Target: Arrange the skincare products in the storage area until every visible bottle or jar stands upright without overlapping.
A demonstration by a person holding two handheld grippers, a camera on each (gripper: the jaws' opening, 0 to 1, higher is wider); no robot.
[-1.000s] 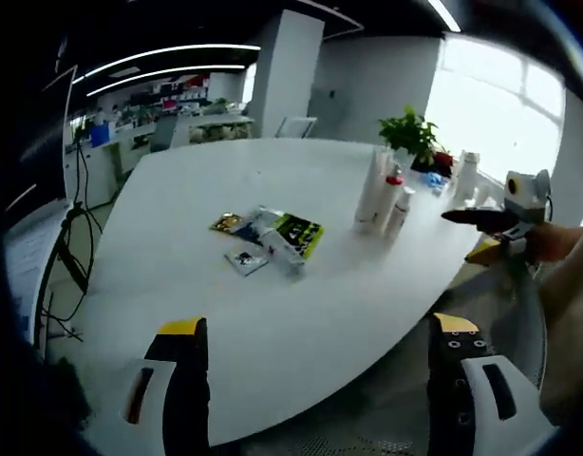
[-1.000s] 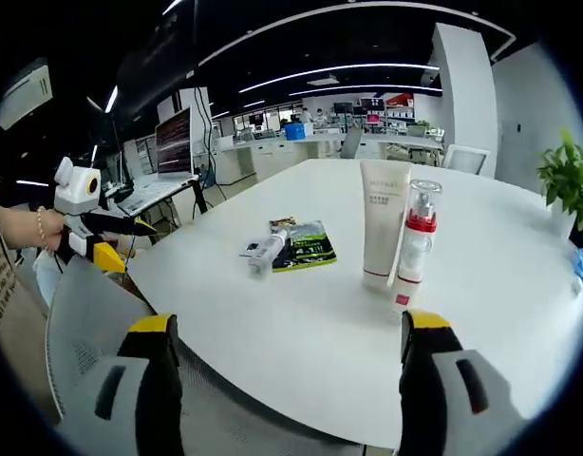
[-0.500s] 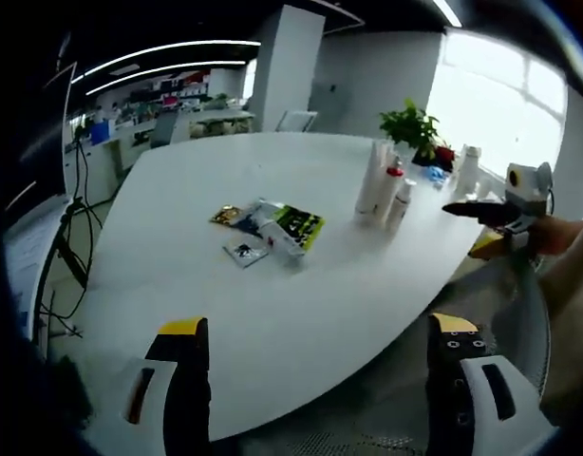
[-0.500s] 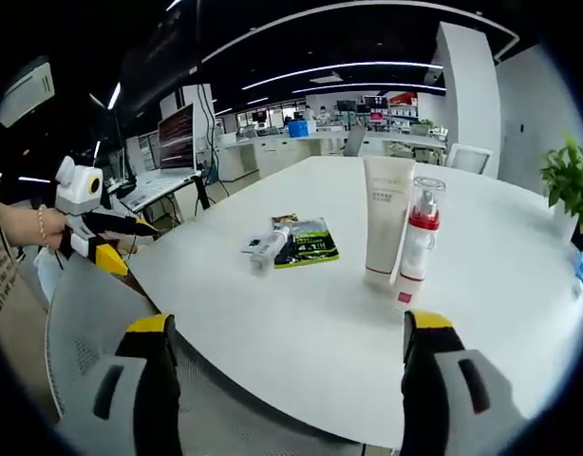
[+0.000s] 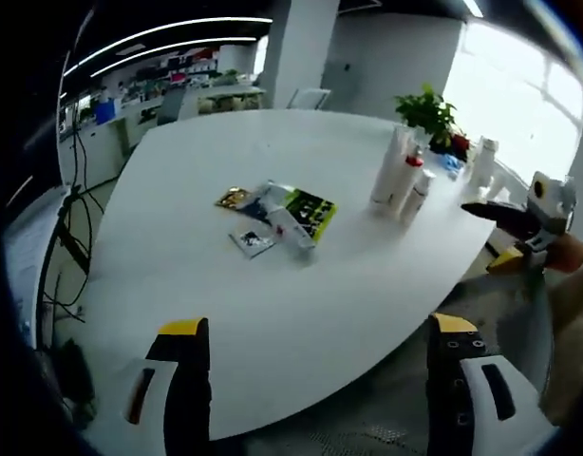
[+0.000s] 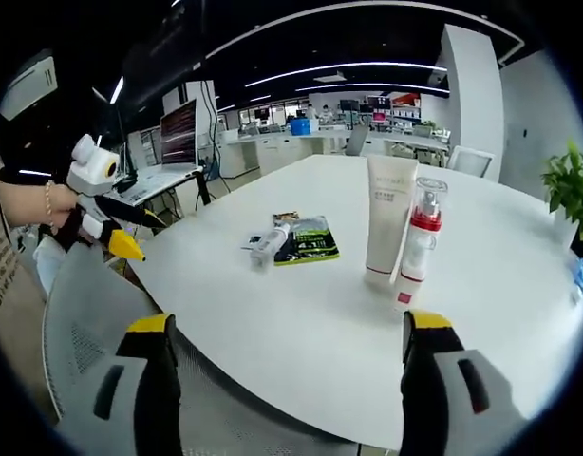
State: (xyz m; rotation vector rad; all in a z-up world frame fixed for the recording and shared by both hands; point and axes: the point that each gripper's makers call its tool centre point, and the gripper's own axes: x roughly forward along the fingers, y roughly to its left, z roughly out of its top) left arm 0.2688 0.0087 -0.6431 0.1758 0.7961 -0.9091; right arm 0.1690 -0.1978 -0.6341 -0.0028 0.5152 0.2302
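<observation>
Both tools, left (image 5: 315, 389) and right (image 6: 287, 385), gape wide and empty short of the bench (image 6: 481, 313). One tube (image 6: 267, 246) lies flat beside the sachets (image 6: 309, 240), well apart from the standing tube (image 6: 386, 218) and pump bottle (image 6: 415, 249). Approach step; next, grip and stand it.

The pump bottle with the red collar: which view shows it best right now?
The right gripper view: the pump bottle stands upright, large and sharp, touching the white tube. In the left gripper view the same bottle is far, small and partly hidden by neighbouring bottles.
</observation>
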